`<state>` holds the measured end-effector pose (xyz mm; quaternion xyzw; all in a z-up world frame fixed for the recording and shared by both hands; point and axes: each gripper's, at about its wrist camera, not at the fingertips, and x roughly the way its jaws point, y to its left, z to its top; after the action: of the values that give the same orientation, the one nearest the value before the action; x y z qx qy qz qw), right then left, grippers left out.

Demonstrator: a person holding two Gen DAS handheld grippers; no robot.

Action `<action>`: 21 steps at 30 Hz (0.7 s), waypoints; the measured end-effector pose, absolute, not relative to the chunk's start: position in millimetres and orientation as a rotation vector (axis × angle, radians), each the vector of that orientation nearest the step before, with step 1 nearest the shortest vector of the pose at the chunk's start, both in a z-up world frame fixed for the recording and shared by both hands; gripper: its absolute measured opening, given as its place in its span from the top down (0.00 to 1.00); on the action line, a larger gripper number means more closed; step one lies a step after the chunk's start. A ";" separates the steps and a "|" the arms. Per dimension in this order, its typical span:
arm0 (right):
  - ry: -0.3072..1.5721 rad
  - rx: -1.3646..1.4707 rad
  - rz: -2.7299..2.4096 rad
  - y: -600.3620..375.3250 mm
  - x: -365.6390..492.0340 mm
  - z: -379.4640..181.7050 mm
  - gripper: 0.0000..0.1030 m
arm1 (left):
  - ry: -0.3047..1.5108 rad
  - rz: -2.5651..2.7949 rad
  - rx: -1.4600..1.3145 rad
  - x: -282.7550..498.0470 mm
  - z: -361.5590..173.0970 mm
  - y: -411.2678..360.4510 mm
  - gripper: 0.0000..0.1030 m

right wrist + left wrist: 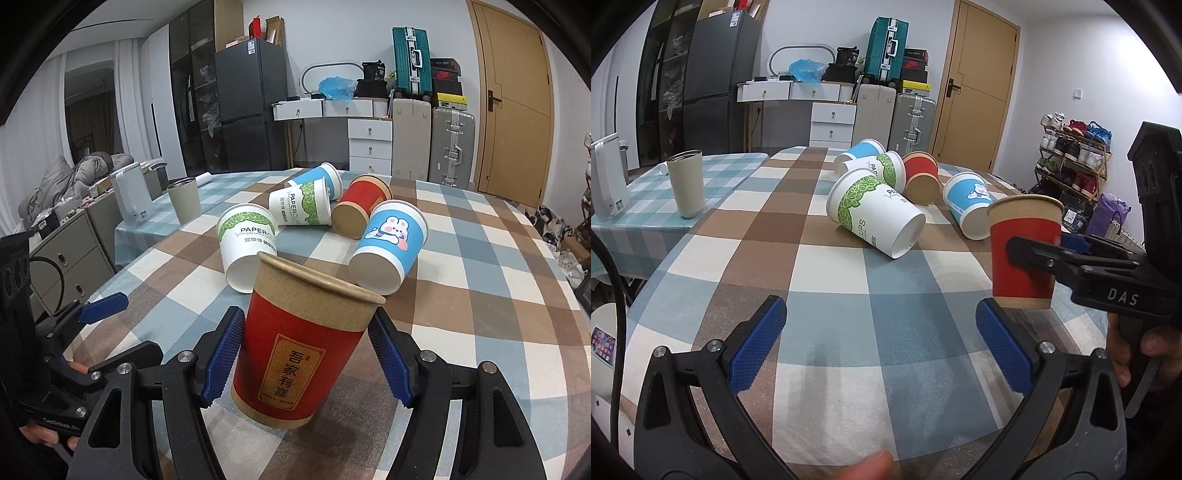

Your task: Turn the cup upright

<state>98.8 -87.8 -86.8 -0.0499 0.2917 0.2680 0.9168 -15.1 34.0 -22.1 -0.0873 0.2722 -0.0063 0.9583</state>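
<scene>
A red and brown paper cup (299, 350) stands upright, mouth up, between the blue pads of my right gripper (306, 350), which is shut on it. In the left wrist view the same cup (1025, 254) shows at the right, its base at the checked tablecloth (849, 332), with the right gripper (1034, 254) around it. My left gripper (882, 347) is open and empty, low over the cloth left of the cup. Several other paper cups lie on their sides beyond: a white and green one (875, 210), a blue one (967, 203), a red one (921, 177).
A beige metal tumbler (686, 182) and a white appliance (605, 181) stand at the left on a lighter checked cloth. Behind the table are a fridge, white drawers, suitcases, a door and a shoe rack.
</scene>
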 end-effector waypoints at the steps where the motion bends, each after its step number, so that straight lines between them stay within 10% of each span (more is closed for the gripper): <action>1: 0.600 -0.111 0.546 -86.9 99.0 -88.2 0.32 | 0.553 -0.014 -0.178 -14.9 -22.1 33.9 0.01; 21: 0.600 -0.209 0.620 -83.5 70.2 -97.3 0.39 | 0.553 -0.019 -0.170 -13.9 -23.7 31.5 0.01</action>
<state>70.2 -83.5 -97.3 -0.1012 0.2900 0.2999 0.9032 -13.9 31.5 -23.7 -0.0839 0.2725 -0.0093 0.9584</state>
